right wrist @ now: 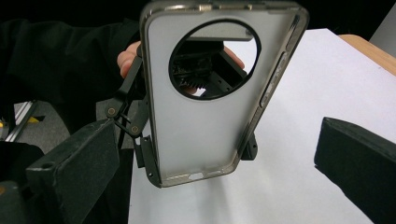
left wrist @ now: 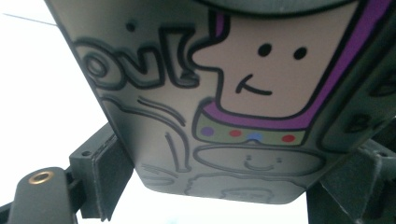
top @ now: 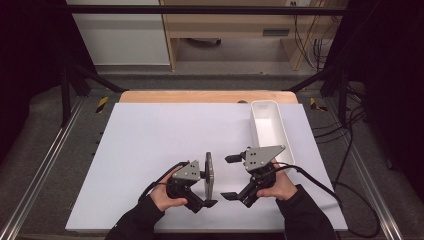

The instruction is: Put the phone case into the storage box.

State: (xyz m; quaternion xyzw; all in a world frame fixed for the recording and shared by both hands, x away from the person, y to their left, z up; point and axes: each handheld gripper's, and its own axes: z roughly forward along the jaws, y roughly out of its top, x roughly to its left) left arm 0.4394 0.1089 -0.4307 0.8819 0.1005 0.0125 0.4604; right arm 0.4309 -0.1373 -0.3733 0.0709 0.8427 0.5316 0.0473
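The high view is showing the left gripper (top: 207, 185) clamping a phone case (top: 209, 173) on edge above the white mat (top: 150, 145), while the right gripper (top: 229, 176) is hovering just beside it, jaws spread and empty.

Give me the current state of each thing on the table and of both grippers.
Translucent grey phone case with round camera cutout: empty, clamped on edge between the left gripper's jaws, off the table.
Left gripper: shut on the case.
Right gripper: open, nothing between its jaws, facing the case.
White rectangular plastic bin: upright on the mat, empty as far as visible.
White mat: flat.
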